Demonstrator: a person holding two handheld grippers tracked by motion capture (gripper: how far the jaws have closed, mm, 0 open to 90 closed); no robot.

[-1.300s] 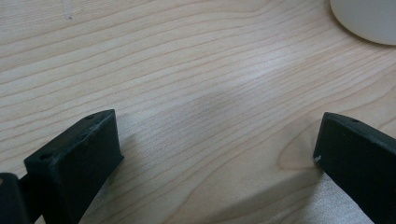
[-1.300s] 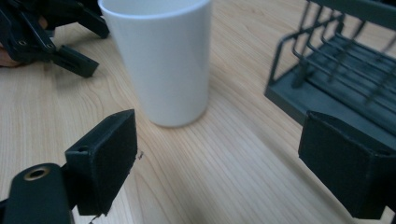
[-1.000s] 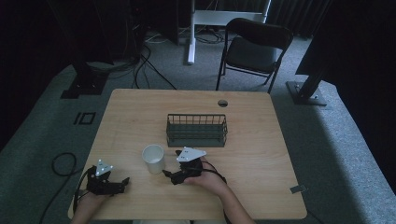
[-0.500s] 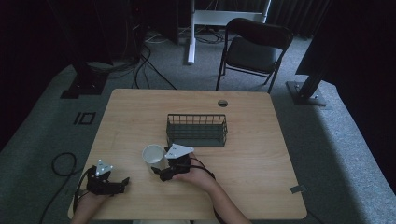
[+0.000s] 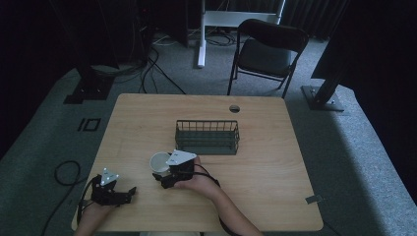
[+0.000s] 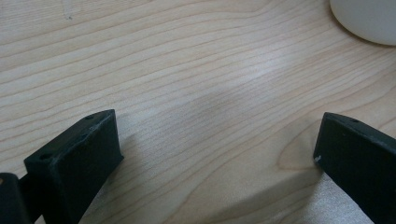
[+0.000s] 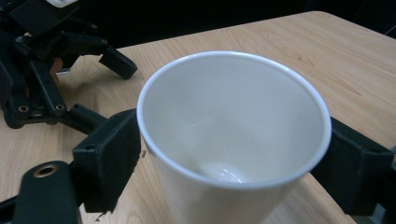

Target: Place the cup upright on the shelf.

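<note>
A white cup [image 5: 159, 161] stands upright on the wooden table [image 5: 255, 147], left of centre. My right gripper [image 5: 161, 176] reaches it from the near side, held by a hand. In the right gripper view the cup [image 7: 233, 135] is empty and sits between the two black jaws of the right gripper [image 7: 233, 158]. The jaws stand wide, one close against each side of the cup wall. My left gripper [image 5: 129, 192] rests open at the table's front left corner. Its jaws [image 6: 215, 154] hold nothing, and the cup's base [image 6: 369, 18] lies beyond them.
A dark wire basket [image 5: 207, 137] stands just behind and to the right of the cup. A round cable hole [image 5: 234, 108] marks the table's far edge. A folding chair [image 5: 268, 51] stands on the floor beyond. The left gripper [image 7: 105, 91] lies close behind the cup.
My right gripper has slid left and forward from beside the cup until its jaws flank it. The cup and the left gripper have stayed in place.
</note>
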